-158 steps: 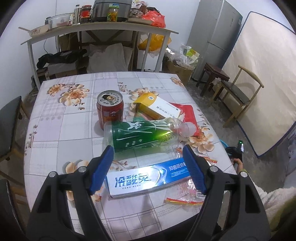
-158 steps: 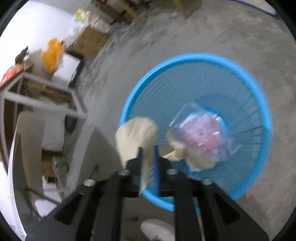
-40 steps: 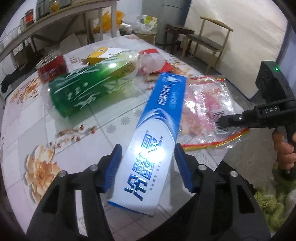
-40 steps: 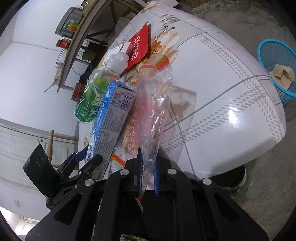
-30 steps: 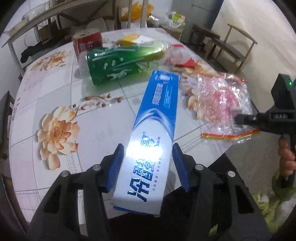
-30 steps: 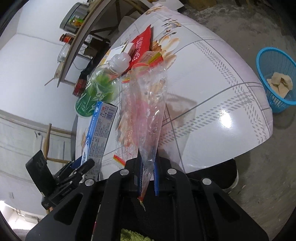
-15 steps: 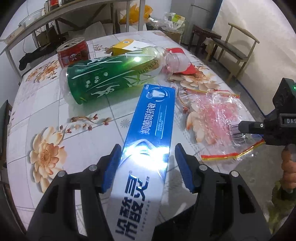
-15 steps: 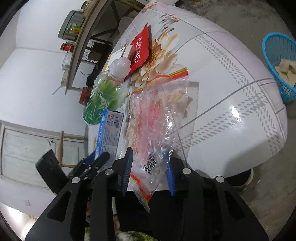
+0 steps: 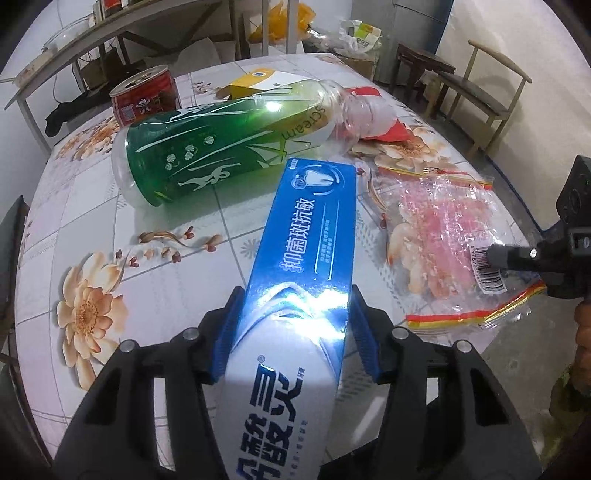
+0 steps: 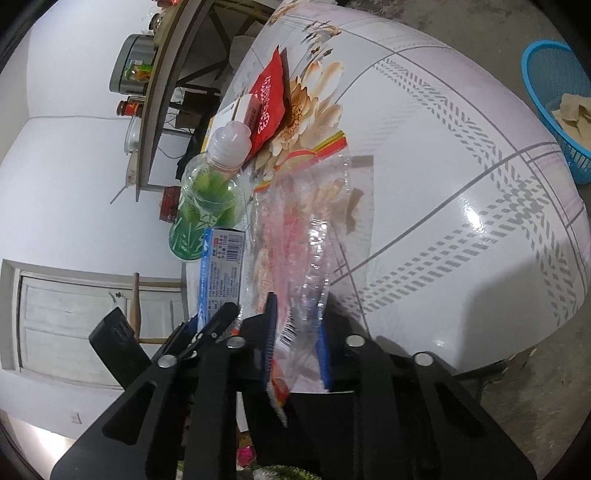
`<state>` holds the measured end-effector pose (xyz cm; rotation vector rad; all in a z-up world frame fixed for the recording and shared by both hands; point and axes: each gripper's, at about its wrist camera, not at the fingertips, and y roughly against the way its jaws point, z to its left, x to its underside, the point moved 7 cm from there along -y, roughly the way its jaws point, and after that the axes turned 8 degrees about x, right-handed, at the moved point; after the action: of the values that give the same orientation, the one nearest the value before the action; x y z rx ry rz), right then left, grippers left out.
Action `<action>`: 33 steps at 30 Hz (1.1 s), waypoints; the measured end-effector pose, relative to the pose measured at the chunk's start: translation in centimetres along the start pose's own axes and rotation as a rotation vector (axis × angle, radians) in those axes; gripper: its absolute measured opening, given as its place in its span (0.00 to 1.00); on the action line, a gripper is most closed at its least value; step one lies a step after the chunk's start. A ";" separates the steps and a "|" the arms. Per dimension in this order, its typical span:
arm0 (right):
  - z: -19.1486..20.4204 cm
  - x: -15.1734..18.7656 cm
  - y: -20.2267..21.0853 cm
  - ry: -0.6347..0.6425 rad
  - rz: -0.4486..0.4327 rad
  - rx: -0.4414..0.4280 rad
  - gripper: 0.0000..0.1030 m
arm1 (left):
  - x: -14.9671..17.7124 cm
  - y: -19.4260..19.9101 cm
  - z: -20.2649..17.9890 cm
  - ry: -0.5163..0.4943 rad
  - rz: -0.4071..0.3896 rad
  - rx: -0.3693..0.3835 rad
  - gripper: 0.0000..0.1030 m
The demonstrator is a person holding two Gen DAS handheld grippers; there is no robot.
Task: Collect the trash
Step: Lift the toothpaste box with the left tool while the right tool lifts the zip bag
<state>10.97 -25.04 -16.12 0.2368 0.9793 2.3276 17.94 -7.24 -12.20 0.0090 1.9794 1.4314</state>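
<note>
While both grippers sit at the table (image 9: 92, 229) edge, trash is half grabbed.
Largest first: bottle (image 9: 221, 144) lies beyond the box (image 9: 310, 236); box long axis runs straight out along the left gripper (image 9: 295, 332), fingers pressed on its sides. Bag (image 9: 439, 236) right of box, near end between the right gripper (image 10: 295, 339) fingers, partly open, not clamped; basket (image 10: 554, 107) well apart on floor.

White walls, concrete floor (image 10: 535, 406), wood chair (image 9: 491, 85), shelf rack (image 9: 122, 26) behind table.
</note>
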 end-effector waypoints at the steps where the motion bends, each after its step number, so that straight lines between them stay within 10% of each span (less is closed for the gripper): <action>1: 0.0 0.1 0.0 0.005 -0.003 0.000 0.12 | 0.0 0.0 0.0 0.002 -0.003 -0.001 0.48; 33: 0.7 0.1 2.7 0.065 -0.096 0.039 0.09 | -0.1 4.3 -1.5 -0.019 -0.120 -0.038 0.43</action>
<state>9.92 -26.10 -13.76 0.1275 1.0451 2.2426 15.67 -6.80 -8.31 -0.1108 1.9036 1.3861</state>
